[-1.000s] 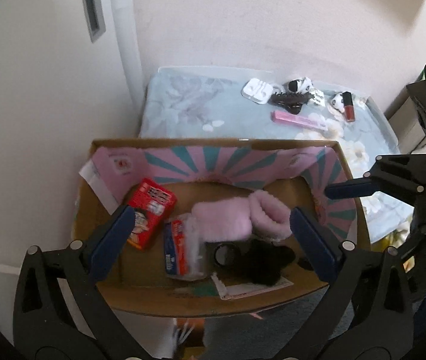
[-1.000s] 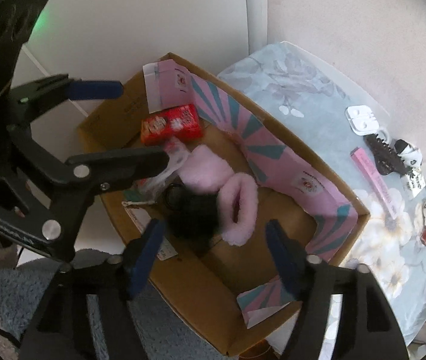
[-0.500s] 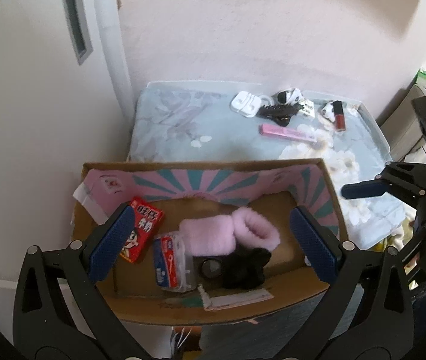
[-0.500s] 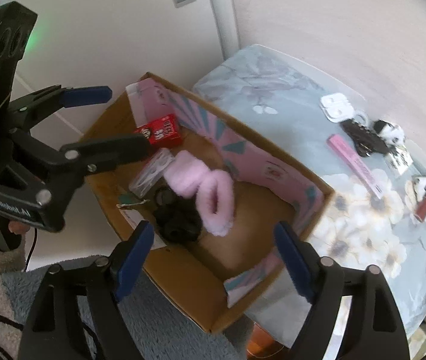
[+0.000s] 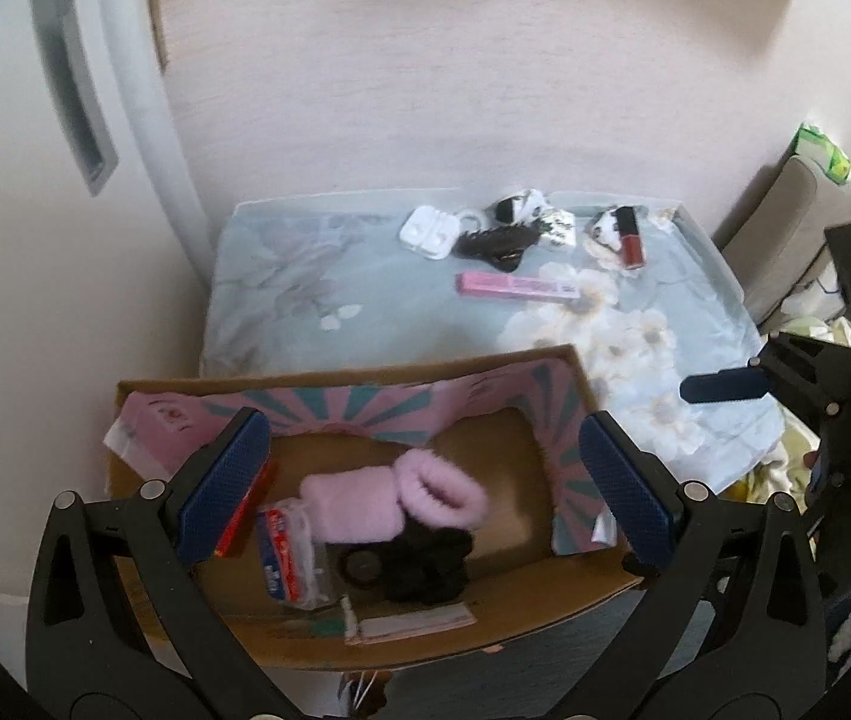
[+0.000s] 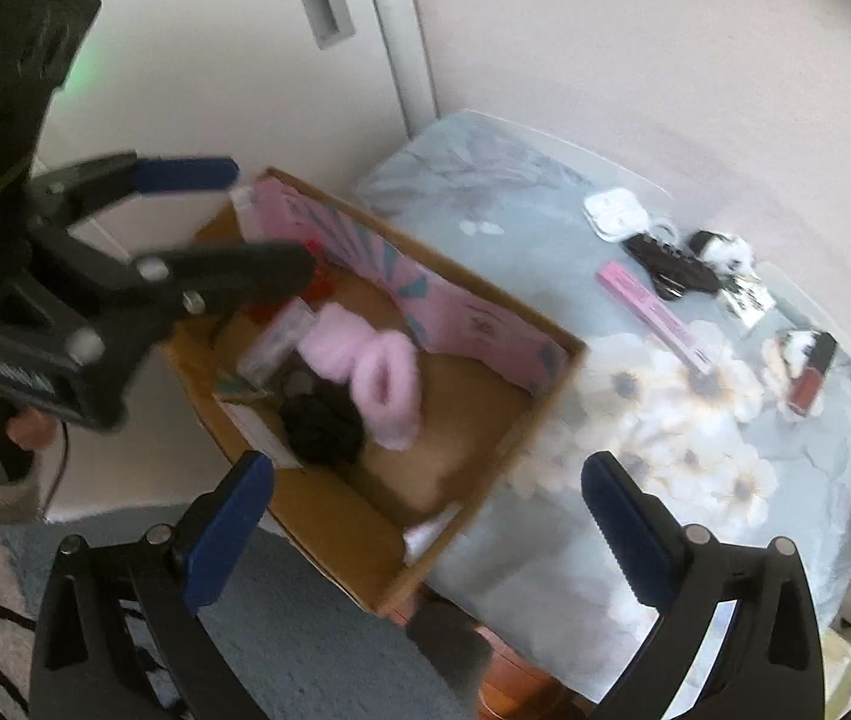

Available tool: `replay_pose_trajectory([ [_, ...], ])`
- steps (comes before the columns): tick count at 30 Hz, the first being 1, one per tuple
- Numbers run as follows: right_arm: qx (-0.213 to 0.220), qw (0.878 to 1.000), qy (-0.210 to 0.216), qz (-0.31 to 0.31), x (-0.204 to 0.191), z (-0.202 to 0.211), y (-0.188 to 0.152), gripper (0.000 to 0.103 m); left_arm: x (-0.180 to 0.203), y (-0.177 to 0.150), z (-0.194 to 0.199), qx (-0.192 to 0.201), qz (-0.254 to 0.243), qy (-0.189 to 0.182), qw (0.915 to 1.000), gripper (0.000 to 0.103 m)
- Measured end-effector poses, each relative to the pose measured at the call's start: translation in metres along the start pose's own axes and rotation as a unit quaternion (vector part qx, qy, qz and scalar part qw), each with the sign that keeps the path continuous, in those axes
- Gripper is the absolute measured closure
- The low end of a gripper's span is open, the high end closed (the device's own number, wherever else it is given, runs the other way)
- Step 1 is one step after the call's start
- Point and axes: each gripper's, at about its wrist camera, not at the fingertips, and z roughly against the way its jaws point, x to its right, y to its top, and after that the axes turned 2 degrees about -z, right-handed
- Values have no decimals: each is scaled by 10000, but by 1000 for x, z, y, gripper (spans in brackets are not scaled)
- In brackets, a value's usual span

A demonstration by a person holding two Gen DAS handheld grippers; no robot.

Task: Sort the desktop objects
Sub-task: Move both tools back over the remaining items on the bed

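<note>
Cardboard box [image 5: 569,591] sits against the table [image 5: 281,276] edge to catch sorted things; left gripper [image 5: 425,495] and right gripper [image 6: 425,531] hover, jaws spread, empty.

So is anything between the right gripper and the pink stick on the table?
Nothing visible. The right gripper is open above bare floral cloth, and the pink stick lies beyond it, with black keys beside it.

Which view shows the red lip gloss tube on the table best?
The left wrist view: the lip gloss tube lies sharp and whole near the table's far right corner, beside a panda-patterned item. The right wrist view also shows it, but nearer the frame edge, angled and slightly blurred.
</note>
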Motion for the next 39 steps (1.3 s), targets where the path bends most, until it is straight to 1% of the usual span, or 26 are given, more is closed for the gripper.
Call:
replay_pose_trajectory([
  [2, 139, 9995, -73, -289, 13, 4, -6, 1, 6, 4, -1, 16, -54, -37, 10000, 0],
  [4, 399, 9961, 136, -772, 35, 13, -13, 1, 11, 10, -2, 31, -142, -46, 9999, 0],
  [6, 508, 9908, 390, -1191, 56, 20, -19, 1, 17, 18, -3, 65, -244, -48, 9997, 0],
  [7, 523, 9876, 470, -1404, 70, 23, -23, 1, 19, 22, -3, 91, -276, -74, 9995, 0],
  [10, 485, 9830, 327, -1739, 101, 28, -31, 1, 25, 40, -8, 131, -344, -185, 9992, 0],
  [12, 469, 9789, 365, -1953, 120, 30, -36, 1, 28, 56, -12, 165, -405, -200, 9988, 0],
  [16, 474, 9750, 343, -2142, 148, 38, -37, 1, 32, 98, -22, 227, -609, -128, 9978, 0],
  [19, 624, 9758, 39, -2095, 167, 57, -27, 1, 34, 126, -28, 323, -781, -193, 9962, 0],
  [20, 663, 9755, -141, -2094, 173, 62, -23, 1, 35, 138, -33, 353, -891, -242, 9951, 0],
  [22, 667, 9716, -586, -2196, 189, 67, -14, 1, 38, 156, -46, 386, -1105, -199, 9929, 0],
  [23, 694, 9696, -651, -2254, 198, 66, -12, 1, 39, 165, -59, 350, -1225, -181, 9917, 0],
  [25, 702, 9649, -642, -2449, 221, 56, -6, 1, 36, 178, -92, 143, -1255, -189, 9918, 0],
  [27, 610, 9612, -625, -2618, 242, 39, 0, 1, 32, 186, -135, -260, -1199, -317, 9919, 0],
  [29, 505, 9582, -801, -2698, 257, 21, 5, 1, 27, 190, -177, -571, -1183, -397, 9905, 0],
  [30, 437, 9569, -905, -2724, 266, 8, 8, 1, 24, 188, -195, -704, -1187, -378, 9897, 0],
  [33, 423, 9505, -820, -2966, 289, -19, 11, 1, 15, 185, -248, -1094, -1156, -285, 9868, 2],
  [35, 466, 9458, -726, -3130, 300, -32, 12, 1, 13, 182, -268, -1192, -1187, -261, 9854, 2],
  [39, 585, 9408, -810, -3240, 311, -47, 14, 1, 9, 175, -297, -1356, -1330, -81, 9818, 2],
])
